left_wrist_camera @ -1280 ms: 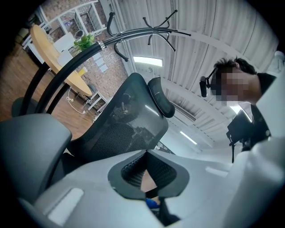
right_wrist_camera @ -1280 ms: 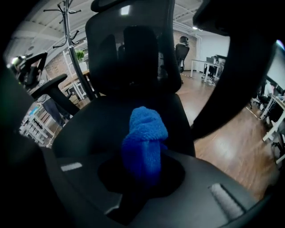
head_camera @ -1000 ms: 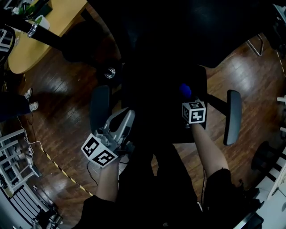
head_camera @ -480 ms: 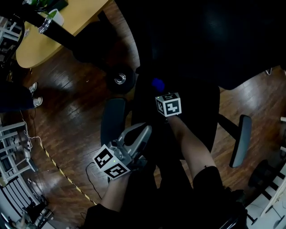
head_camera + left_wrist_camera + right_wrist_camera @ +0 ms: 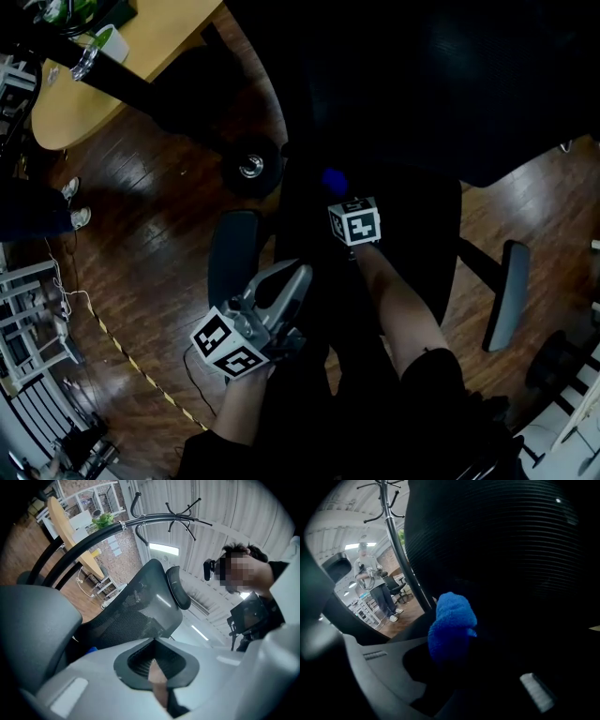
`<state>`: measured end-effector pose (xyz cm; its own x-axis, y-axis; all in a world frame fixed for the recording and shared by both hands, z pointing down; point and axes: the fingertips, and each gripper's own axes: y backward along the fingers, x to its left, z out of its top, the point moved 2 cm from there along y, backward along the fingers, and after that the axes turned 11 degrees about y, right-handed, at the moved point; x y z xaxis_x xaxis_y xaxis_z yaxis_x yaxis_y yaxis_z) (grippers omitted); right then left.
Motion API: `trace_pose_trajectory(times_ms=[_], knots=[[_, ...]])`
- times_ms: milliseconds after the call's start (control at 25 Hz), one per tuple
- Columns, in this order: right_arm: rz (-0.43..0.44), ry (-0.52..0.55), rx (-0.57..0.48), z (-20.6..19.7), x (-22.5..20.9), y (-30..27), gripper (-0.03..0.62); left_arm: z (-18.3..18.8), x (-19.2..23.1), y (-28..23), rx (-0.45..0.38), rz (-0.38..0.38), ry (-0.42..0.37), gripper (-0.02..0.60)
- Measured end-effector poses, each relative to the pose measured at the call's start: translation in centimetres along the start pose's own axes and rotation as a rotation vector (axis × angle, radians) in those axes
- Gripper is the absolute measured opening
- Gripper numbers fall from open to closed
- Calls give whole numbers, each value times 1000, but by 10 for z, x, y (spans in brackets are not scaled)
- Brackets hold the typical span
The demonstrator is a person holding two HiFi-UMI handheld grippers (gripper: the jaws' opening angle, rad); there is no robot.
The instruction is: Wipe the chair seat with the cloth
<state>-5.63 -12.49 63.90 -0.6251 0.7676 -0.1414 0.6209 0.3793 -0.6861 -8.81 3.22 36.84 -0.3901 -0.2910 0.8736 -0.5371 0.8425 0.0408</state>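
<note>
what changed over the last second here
The right tool, shut on the blue cloth, swept it across the chair seat toward the armrest on the person's left, then barely moved in the last half second. Nothing was taken hold of or let go. The left tool stayed shut and empty near that armrest.

A dark wooden plank floor (image 5: 159,244) gleams under the room's lights. A light wooden table (image 5: 103,84) with a rounded end stands at the upper left of the head view, with a green plant (image 5: 104,520) by it. A white metal rack (image 5: 28,328) stands at the left edge, near a black-and-yellow striped line (image 5: 127,354) on the floor. A black coat stand (image 5: 393,545) rises toward a pale ribbed ceiling (image 5: 225,508) with strip lights (image 5: 164,549). A brick wall (image 5: 123,557) stands behind.
</note>
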Motion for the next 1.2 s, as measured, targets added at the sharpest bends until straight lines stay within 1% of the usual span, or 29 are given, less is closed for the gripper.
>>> trace_pose_trajectory(times_ms=[200, 440, 680, 840, 1040, 1120, 1200], knots=[[-114, -54, 39, -39, -62, 36, 40, -4, 2, -3, 21, 4, 0, -3], [-292, -93, 72, -69, -145, 102, 40, -6, 7, -3, 42, 20, -4, -3], [-426, -145, 114, -102, -201, 164, 40, -8, 2, -3, 68, 17, -5, -3], [-471, -148, 111, -113, -220, 193, 40, -10, -2, -4, 78, 12, -11, -3], [-498, -143, 121, -117, -223, 200, 40, -7, -5, -4, 68, 8, -12, -3], [-485, -130, 118, -108, -211, 194, 40, -5, -4, -1, 59, 9, -11, -3], [-431, -115, 93, -93, -186, 176, 40, -2, -3, 1, 49, 4, -8, -3]])
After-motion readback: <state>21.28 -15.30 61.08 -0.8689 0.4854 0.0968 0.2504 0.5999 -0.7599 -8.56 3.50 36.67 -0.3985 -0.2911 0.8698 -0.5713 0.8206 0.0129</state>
